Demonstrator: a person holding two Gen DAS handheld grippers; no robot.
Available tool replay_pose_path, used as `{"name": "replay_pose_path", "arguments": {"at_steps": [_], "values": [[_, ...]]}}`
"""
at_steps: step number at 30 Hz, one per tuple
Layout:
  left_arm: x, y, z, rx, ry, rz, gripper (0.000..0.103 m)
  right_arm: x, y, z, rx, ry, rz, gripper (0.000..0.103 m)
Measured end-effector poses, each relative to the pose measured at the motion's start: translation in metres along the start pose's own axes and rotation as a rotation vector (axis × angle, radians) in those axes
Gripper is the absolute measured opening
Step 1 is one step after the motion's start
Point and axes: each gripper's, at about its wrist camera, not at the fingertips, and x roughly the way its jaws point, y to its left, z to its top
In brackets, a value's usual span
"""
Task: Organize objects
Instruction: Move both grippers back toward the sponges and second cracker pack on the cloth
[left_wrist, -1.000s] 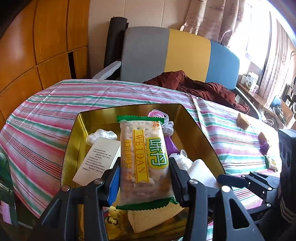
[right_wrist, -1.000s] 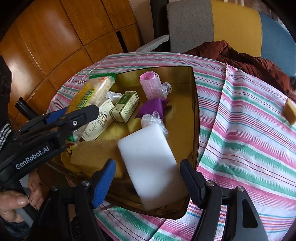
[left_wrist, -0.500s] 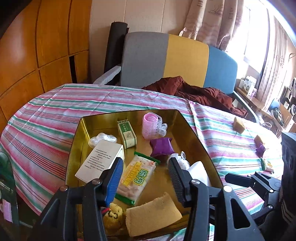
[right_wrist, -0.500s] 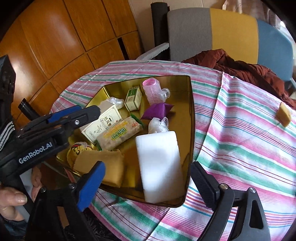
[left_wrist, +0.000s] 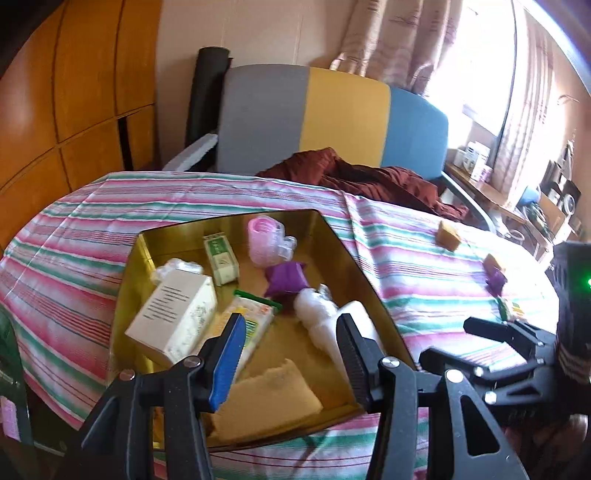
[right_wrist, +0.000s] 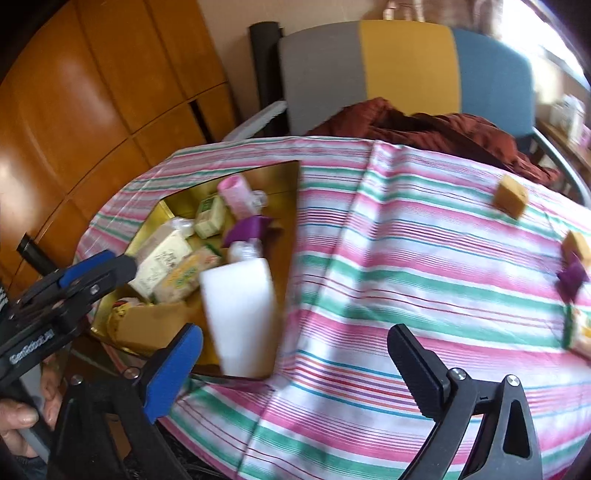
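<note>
We held our left gripper (left_wrist: 290, 354) with its jaws apart and empty above the near end of the gold tray (left_wrist: 373, 291), where the cracker packet (left_wrist: 251, 325) lay just beyond its blue fingertip, with a white box (left_wrist: 173, 317) to the left and a white sponge block (left_wrist: 354, 321) to the right. Our right gripper (right_wrist: 295, 363), likewise spread wide and holding nothing, hung over the striped tablecloth (right_wrist: 424, 266), the tray off to its left and a tan sponge cube (right_wrist: 509, 195) and purple wrapper (right_wrist: 571, 277) well apart on the far right.

Left tongs (left_wrist: 290, 354) empty, above gold tray (left_wrist: 373, 291)
</note>
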Motion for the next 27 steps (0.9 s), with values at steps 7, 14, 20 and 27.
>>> {"name": "replay_pose_path", "arguments": {"at_steps": [7, 14, 20, 27], "values": [[0.004, -0.023, -0.001, 0.05, 0.019, -0.042, 0.051, -0.014, -0.052, -0.011, 0.106, 0.01, -0.079, 0.102], [0.009, -0.046, 0.001, 0.091, 0.04, -0.079, 0.051, -0.031, -0.103, -0.02, 0.176, 0.041, -0.166, 0.103], [0.014, -0.071, 0.004, 0.146, 0.047, -0.114, 0.051, -0.056, -0.147, -0.02, 0.247, 0.041, -0.221, 0.103], [0.024, -0.098, 0.001, 0.202, 0.081, -0.151, 0.051, -0.088, -0.193, -0.021, 0.334, 0.024, -0.272, 0.103]]}}
